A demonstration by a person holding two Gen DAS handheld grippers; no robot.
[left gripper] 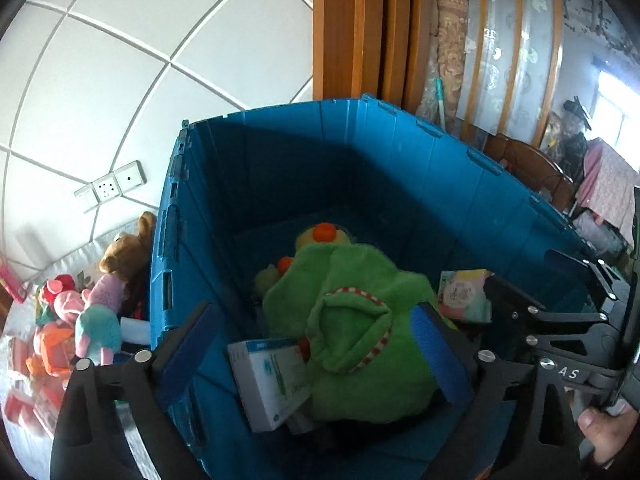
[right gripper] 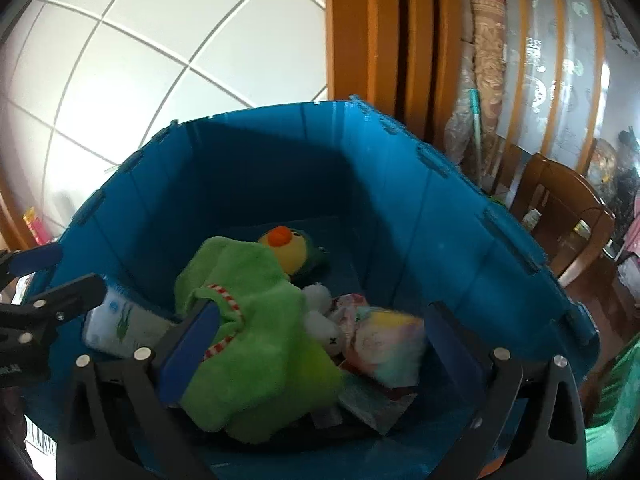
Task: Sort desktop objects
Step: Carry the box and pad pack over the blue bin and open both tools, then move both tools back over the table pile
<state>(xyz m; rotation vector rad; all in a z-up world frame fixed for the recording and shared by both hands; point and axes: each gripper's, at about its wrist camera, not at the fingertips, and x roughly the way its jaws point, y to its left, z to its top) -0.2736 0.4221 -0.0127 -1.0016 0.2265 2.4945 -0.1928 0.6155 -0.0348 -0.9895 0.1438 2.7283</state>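
Left wrist view looks down into a deep blue crate [left gripper: 400, 168], where a green plush [left gripper: 352, 320] lies heaped over a yellow duck toy [left gripper: 320, 236], with a white box [left gripper: 272, 380] leaning against the near wall and a pastel packet [left gripper: 464, 296] on the far side. So several of the desktop things already lie inside the crate, while more soft toys [left gripper: 92, 312] are piled outside its left wall on the tabletop. The left gripper [left gripper: 320, 356] hangs over the crate with its jaws spread wide and nothing between them; the right gripper [right gripper: 320, 356] does likewise above the pastel packet [right gripper: 384, 344], jaws parted and empty. Both tools probably sit above the rim because the tall walls allow entry only from overhead. Inside, the back half of the floor is bare, which leaves room for more items, though the near half is crowded. The crate's upright walls and notched rim are the edges to clear on any lift out or reach back toward the toys outside.
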